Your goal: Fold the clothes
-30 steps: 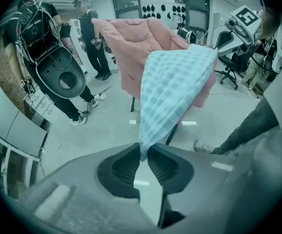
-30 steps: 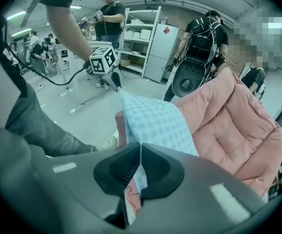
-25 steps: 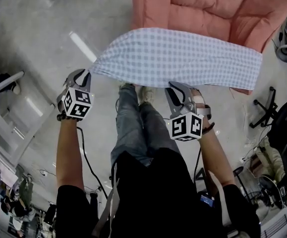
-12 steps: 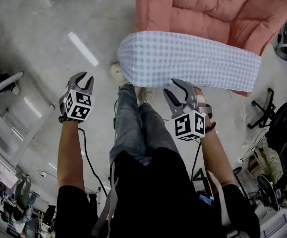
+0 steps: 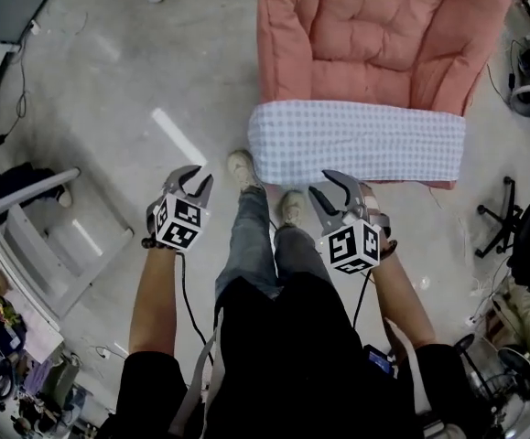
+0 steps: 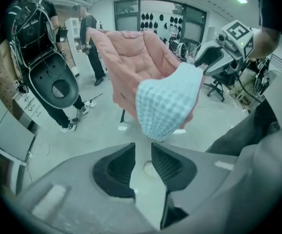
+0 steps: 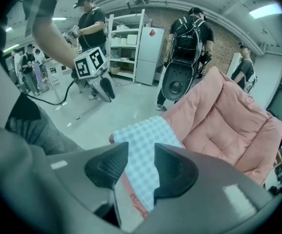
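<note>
both arms are stretched out ahead of the body, bare forearms well apart. the left forearm (image 5: 153,291) runs up to the left claw (image 5: 199,177), which points forward and down with the left marker cube (image 5: 178,223) on its back. its jaws have just been opening and stand a little apart, pinching nothing. the right forearm (image 5: 400,291) carries the right claw (image 5: 322,185), tipped down the same way, right marker cube (image 5: 353,247) facing up. those jaws have just been opening too, then eased in a touch. they sit wider apart, gripping nothing.
</note>
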### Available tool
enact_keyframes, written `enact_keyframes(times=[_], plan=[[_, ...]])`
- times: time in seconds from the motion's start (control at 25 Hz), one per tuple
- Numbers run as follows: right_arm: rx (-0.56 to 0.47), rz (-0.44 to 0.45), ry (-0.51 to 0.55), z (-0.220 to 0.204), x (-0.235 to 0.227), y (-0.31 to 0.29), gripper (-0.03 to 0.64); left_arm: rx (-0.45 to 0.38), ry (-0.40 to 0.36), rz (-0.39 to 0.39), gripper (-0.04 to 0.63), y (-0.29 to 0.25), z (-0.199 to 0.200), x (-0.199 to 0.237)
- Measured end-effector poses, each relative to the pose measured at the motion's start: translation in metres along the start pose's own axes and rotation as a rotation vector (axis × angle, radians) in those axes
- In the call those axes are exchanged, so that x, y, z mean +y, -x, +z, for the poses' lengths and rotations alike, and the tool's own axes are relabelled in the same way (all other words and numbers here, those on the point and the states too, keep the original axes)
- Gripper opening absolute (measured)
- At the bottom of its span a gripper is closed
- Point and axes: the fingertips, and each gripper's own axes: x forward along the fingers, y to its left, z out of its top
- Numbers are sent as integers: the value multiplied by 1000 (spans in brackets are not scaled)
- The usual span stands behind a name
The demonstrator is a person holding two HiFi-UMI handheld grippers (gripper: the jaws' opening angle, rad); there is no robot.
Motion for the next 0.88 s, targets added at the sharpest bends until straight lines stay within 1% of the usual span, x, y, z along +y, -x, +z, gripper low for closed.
enact_keyframes(times=[0.04, 0.08, 0.16, 0.24, 0.32, 0.4, 0.48, 0.56, 0.68, 0.76, 0.88], plan=[[-11, -3, -19, 8, -2, 12, 169, -14, -15, -20, 109, 12, 15, -6], [-20, -8, -33, 16, -3, 23, 169, -22, -47, -36, 109, 24, 29, -9], [-30, -32, -47, 31, -6, 43, 167, -31, -128, -56, 109, 49, 56, -9], [-39, -73, -60, 43, -12, 63, 164, -49, -199, -69, 109, 72, 85, -6], [-58, -119, -115, 51, -20, 84, 163, -79, -268, -85, 109, 91, 118, -6], [-91, -158, -232, 56, -30, 105, 158, -110, -334, -106, 109, 104, 151, -11], [-121, -202, -358, 60, -41, 120, 155, -142, -379, -119, 109, 107, 181, -16], [-122, -256, -455, 60, -49, 129, 151, -179, -397, -135, 109, 106, 205, -20], [-120, -329, -608, 56, -56, 138, 147, -243, -416, -185, 109, 106, 236, -31], [-145, -404, -754, 50, -63, 143, 147, -279, -440, -235, 109, 106, 252, -35], [-161, -548, -1041, 26, -67, 141, 147, -333, -480, -346, 109, 107, 276, -31]])
